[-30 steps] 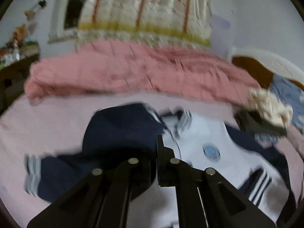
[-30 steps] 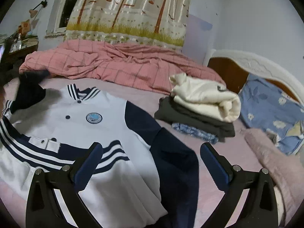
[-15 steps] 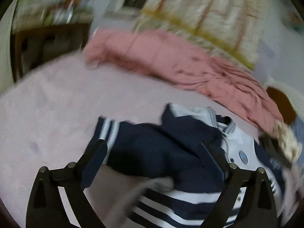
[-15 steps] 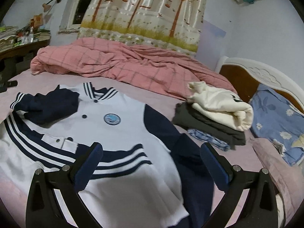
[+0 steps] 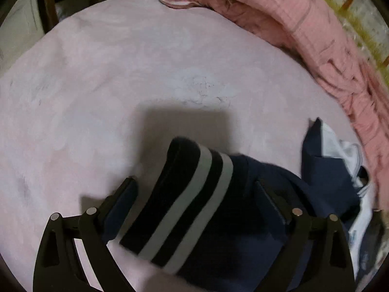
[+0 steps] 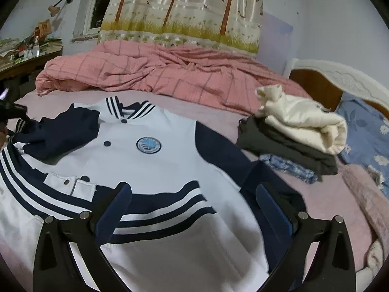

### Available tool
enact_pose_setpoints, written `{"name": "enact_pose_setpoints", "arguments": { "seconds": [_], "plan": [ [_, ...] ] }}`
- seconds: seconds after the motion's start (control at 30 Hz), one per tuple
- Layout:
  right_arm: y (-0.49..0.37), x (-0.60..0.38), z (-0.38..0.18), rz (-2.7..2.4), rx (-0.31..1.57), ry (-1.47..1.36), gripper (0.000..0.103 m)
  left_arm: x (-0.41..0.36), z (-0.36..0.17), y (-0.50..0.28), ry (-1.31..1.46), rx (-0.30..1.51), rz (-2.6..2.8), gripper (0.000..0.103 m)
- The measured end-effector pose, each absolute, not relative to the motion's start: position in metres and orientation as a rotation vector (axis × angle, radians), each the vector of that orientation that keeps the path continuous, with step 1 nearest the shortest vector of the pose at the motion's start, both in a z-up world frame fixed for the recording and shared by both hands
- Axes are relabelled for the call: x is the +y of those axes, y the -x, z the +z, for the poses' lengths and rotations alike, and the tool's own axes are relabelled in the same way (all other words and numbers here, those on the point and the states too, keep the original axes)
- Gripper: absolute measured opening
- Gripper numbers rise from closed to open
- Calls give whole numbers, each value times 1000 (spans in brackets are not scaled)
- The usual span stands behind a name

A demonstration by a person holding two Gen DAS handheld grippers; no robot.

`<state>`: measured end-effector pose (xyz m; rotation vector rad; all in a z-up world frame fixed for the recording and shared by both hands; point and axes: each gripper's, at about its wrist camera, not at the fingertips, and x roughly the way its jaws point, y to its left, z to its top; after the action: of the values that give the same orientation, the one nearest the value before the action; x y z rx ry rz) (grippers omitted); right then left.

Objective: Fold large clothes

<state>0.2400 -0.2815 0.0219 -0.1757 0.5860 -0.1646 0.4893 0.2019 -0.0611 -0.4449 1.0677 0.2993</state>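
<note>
Pink bedsheet (image 5: 102, 77) covers the bed, with a crumpled pink checked quilt (image 6: 155, 70) heaped along its far side under a curtain printed with trees (image 6: 184, 7). On the sheet just in front of the quilt lies a white and navy varsity jacket (image 6: 150, 160), front up, its round blue badge (image 6: 148, 144) on the chest. One navy sleeve (image 6: 60, 131) is folded across the jacket's chest beside the collar; the other sleeve (image 6: 218, 146) runs straight down the opposite side. To that side of the jacket, near the headboard (image 6: 340, 77), sits a stack of 3 folded garments (image 6: 299, 131), cream on top.

Left gripper (image 5: 194, 192) is spread wide, released, with the folded sleeve's cuff (image 5: 189, 194) and its 2 pale stripes lying between the fingers, untouched as far as I can see. Right gripper (image 6: 192, 194) hovers over the jacket's lower half, likewise spread open and holding nothing.
</note>
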Motion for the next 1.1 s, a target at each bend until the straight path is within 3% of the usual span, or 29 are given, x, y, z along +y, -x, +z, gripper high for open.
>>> {"name": "enact_pose_setpoints", "arguments": {
  "seconds": [0.07, 0.1, 0.17, 0.47, 0.6, 0.73, 0.83, 0.9, 0.93, 0.97, 1.1],
  "plan": [
    [-242, -283, 17, -153, 590, 177, 103, 189, -52, -492, 385, 1044, 219, 28],
    [-243, -284, 16, -152, 591, 183, 103, 182, -46, -494, 374, 1031, 152, 21],
    [-246, -286, 12, -168, 595, 196, 103, 168, -14, -486, 323, 887, 82, 16],
    [-244, -298, 20, -218, 569, 194, 103, -1, 151, -380, -173, 192, -575, 16],
    [-238, -304, 28, -236, 544, 179, 103, -91, 173, -346, -335, 106, -799, 16],
    [-235, -317, 30, -243, 539, 132, 103, -169, 154, -348, -434, 144, -871, 20],
    [-233, -328, 34, -254, 529, 117, 103, -205, 115, -362, -435, 236, -869, 29],
    [-232, -336, 37, -262, 521, 107, 103, -220, 86, -372, -442, 308, -827, 50],
    [-232, -341, 39, -262, 519, 103, 103, -221, 74, -381, -442, 328, -796, 67],
    [-233, -345, 40, -263, 522, 102, 103, -218, 62, -385, -431, 343, -766, 76],
    [-241, -359, 42, -247, 547, 99, 103, -189, 40, -403, -269, 446, -728, 79]
  ]
}}
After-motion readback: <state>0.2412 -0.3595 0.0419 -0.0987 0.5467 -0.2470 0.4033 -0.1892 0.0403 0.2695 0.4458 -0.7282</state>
